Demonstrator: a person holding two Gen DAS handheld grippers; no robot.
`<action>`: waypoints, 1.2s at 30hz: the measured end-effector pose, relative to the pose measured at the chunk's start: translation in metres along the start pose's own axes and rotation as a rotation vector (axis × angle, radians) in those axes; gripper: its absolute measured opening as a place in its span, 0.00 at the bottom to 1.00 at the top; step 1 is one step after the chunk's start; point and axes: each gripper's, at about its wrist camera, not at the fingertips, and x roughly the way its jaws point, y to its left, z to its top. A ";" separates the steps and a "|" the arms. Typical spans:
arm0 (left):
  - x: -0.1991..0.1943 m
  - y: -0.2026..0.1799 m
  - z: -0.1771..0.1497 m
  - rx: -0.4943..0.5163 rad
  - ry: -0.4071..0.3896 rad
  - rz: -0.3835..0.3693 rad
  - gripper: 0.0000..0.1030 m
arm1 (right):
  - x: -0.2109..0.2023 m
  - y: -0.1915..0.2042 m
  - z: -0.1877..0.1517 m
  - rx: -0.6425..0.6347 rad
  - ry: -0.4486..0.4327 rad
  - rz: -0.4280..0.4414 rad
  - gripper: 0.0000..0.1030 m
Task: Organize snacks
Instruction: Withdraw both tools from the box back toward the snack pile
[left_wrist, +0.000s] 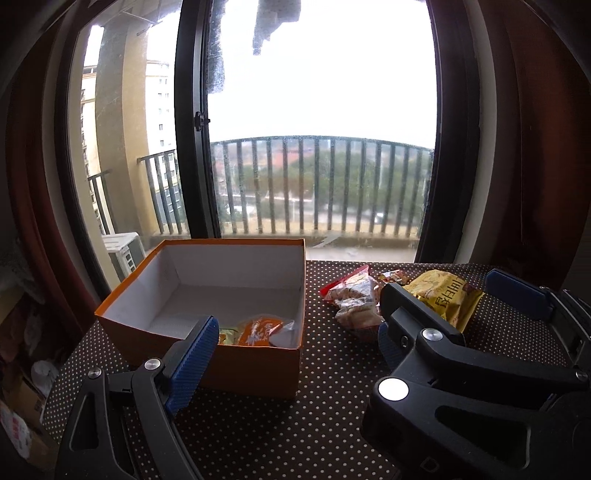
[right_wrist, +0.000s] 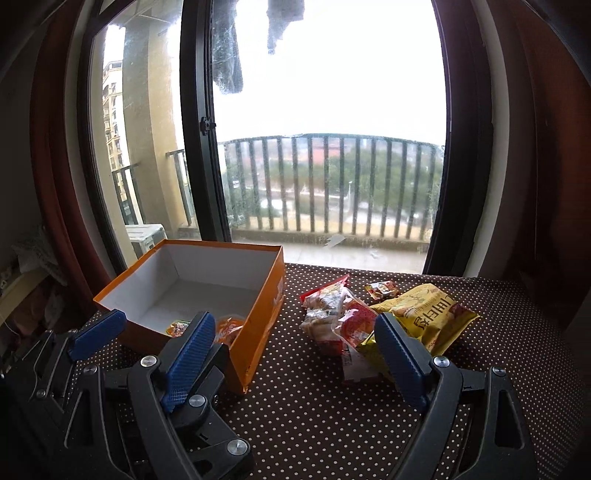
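An open orange box (left_wrist: 255, 363) (right_wrist: 258, 332) sits on the dotted table and holds an orange snack pack (left_wrist: 258, 330) (right_wrist: 227, 328) and a small packet (right_wrist: 178, 328) near its front wall. To its right lie a clear and red snack bag (left_wrist: 356, 299) (right_wrist: 332, 314), a yellow bag (left_wrist: 443, 295) (right_wrist: 424, 314) and a small red packet (right_wrist: 382, 288). My left gripper (left_wrist: 291, 365) is open and empty just in front of the box. My right gripper (right_wrist: 295, 354) is open and empty in front of the snack pile. The right gripper (left_wrist: 461, 317) also shows in the left wrist view.
The table (left_wrist: 295, 435) has a brown cloth with white dots and stands against a large window with a dark frame (left_wrist: 192, 147). Dark red curtains (right_wrist: 535, 166) hang at both sides. Cluttered boxes and bags (left_wrist: 22, 398) lie off the table's left edge.
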 end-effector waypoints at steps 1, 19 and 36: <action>0.001 -0.005 -0.001 0.005 0.000 -0.006 0.87 | -0.001 -0.004 -0.002 0.005 -0.001 -0.014 0.88; 0.046 -0.075 -0.016 0.055 0.060 -0.041 0.87 | 0.030 -0.077 -0.031 0.085 0.052 -0.062 0.88; 0.134 -0.095 -0.015 0.090 0.205 -0.007 0.86 | 0.121 -0.118 -0.041 0.154 0.210 -0.030 0.88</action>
